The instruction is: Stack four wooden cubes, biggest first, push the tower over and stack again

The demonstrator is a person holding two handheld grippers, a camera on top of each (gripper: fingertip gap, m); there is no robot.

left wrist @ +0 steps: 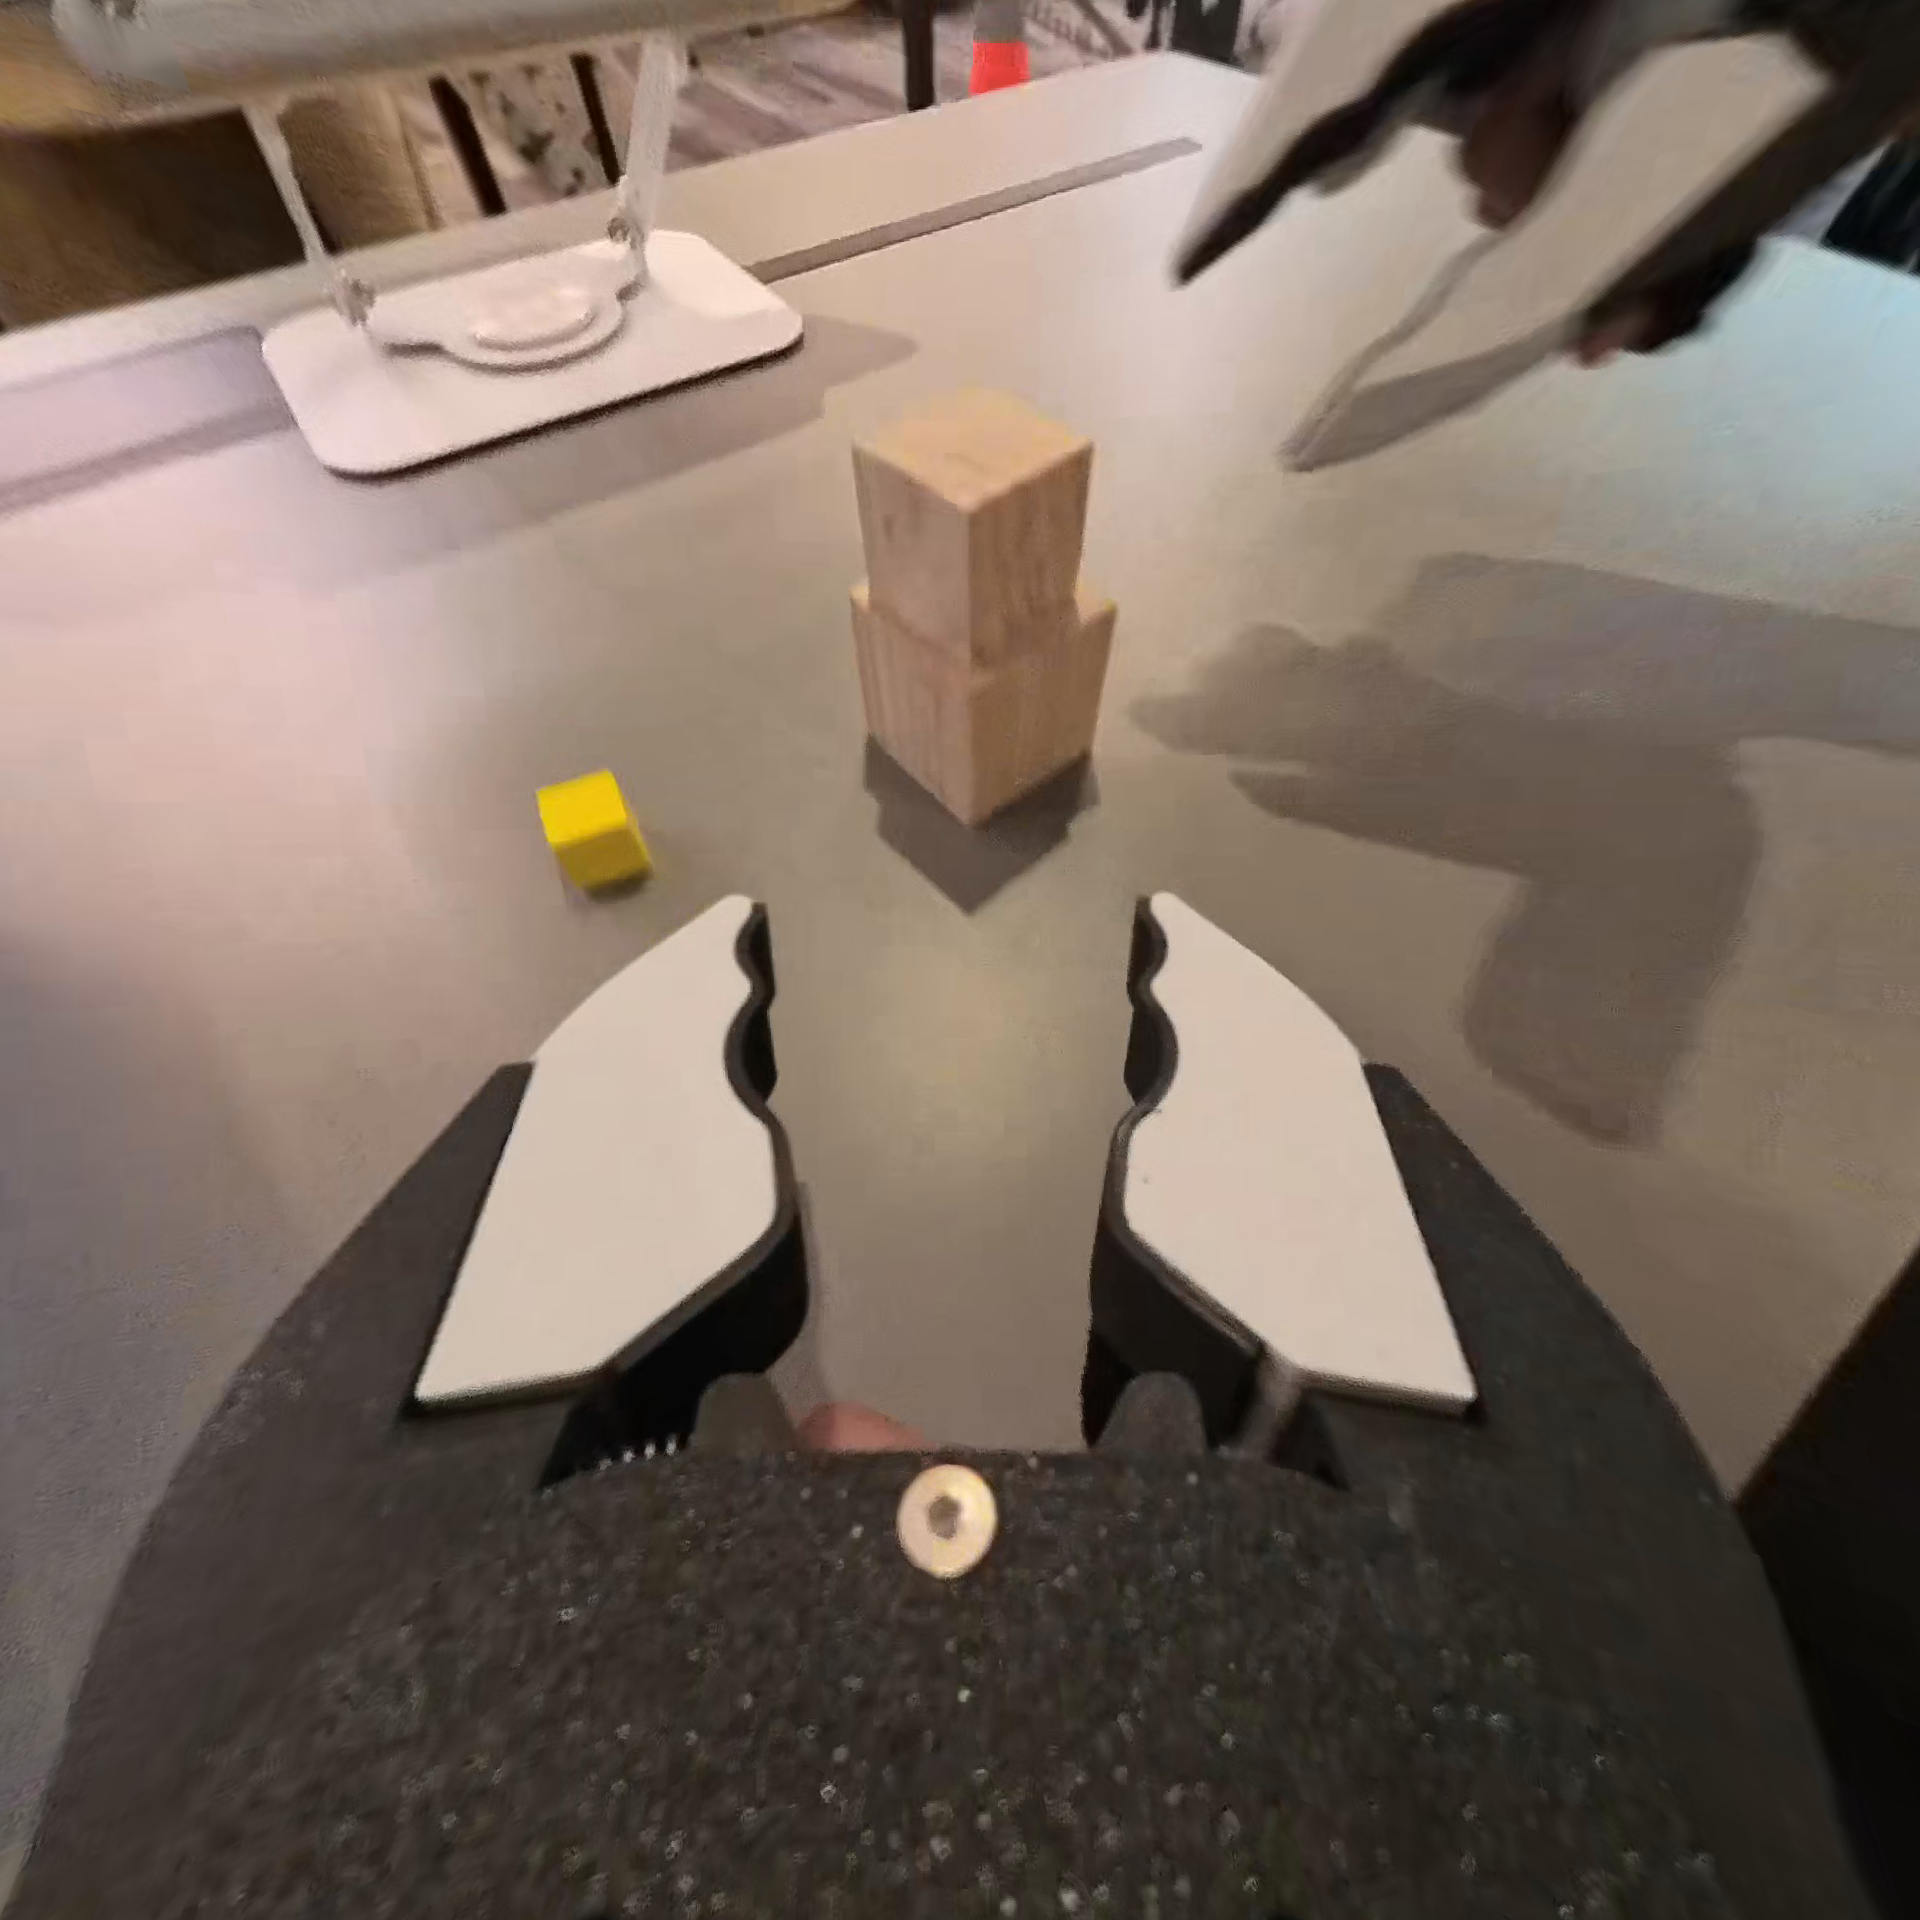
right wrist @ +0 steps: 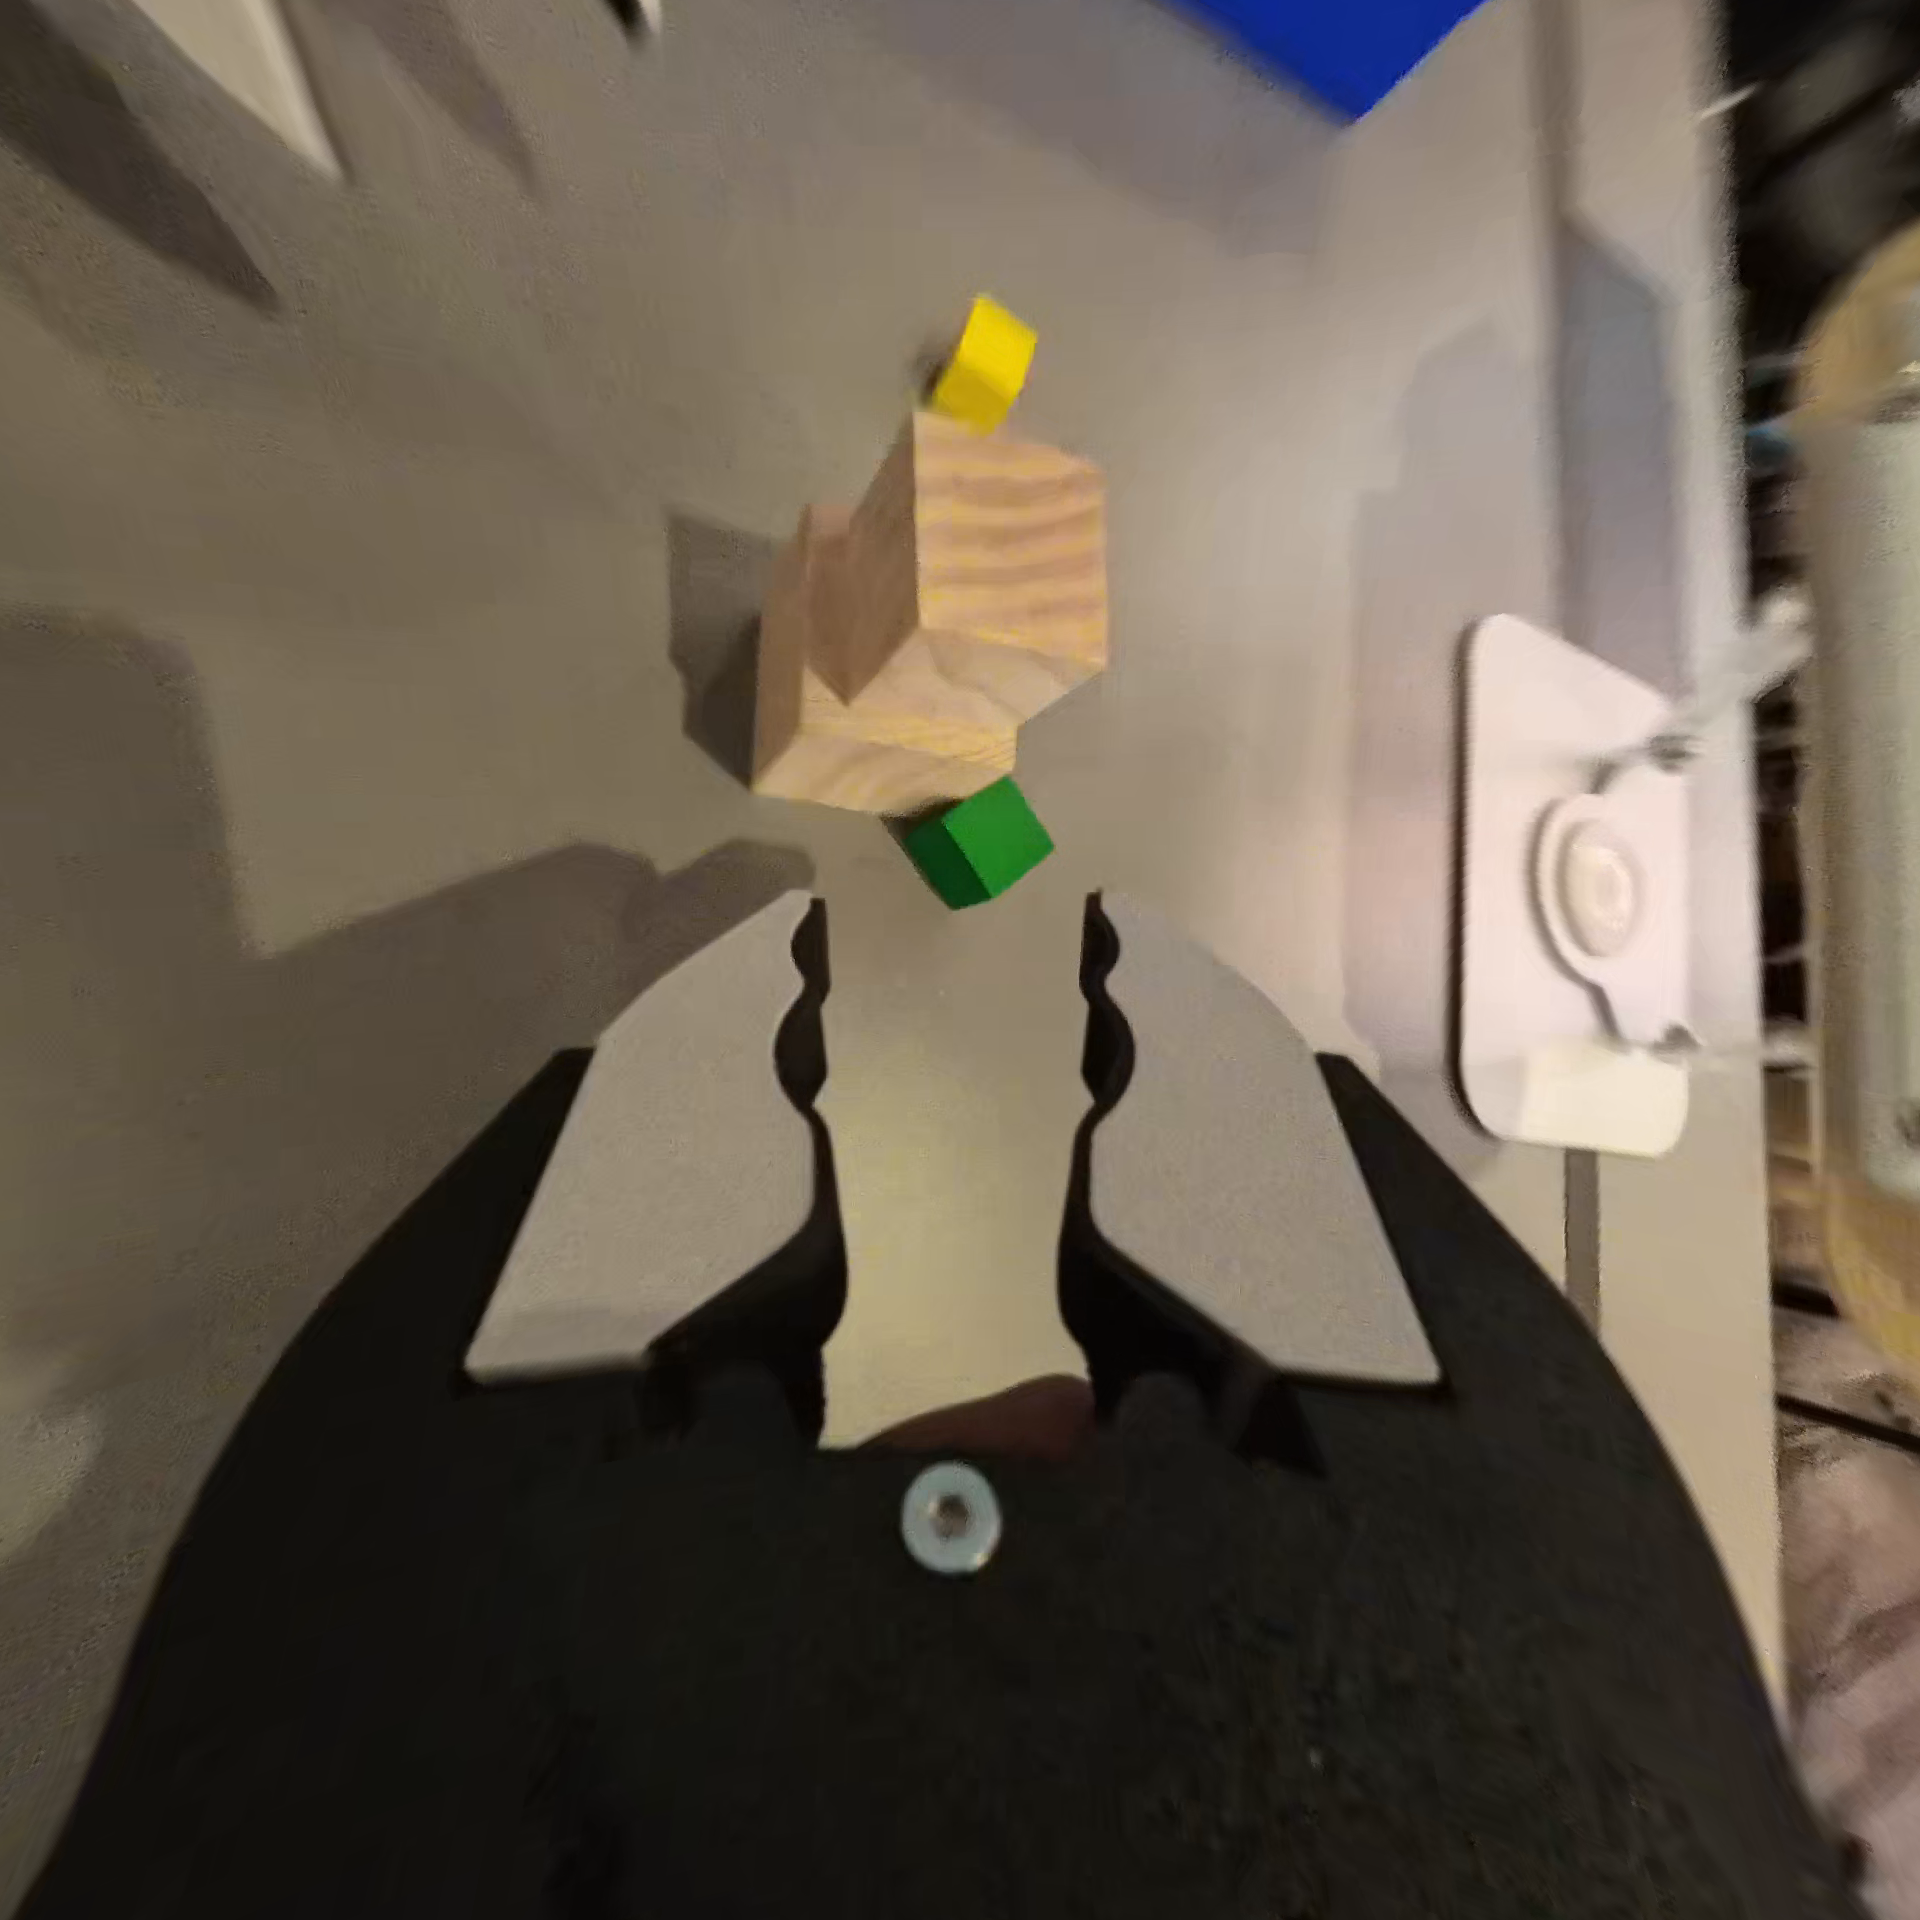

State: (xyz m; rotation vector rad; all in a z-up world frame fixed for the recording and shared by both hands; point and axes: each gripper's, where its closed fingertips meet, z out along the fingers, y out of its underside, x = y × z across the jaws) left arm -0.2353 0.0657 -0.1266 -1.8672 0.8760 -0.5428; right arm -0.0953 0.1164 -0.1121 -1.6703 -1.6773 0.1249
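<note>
A: Left wrist view: two wood cubes stacked on desk (left wrist: 312, 644), small cube (left wrist: 971, 509) on big cube (left wrist: 982, 717), yellow cube (left wrist: 594, 831) apart at left. No green one visible.

B: Right wrist view shows green cube (right wrist: 977, 857), touching the stack base, just ahead of right hand-held gripper (right wrist: 951, 914), released, empty.

A: Left hand-held gripper (left wrist: 951, 920) released too, stack straight ahead, not touching.

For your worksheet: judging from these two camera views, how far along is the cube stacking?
Done: the smaller plain wooden cube sits on the bigger one. In hand: nothing; the left gripper and right gripper are both open and empty. Left: the green cube and yellow cube lie on the table, unstacked.
</note>
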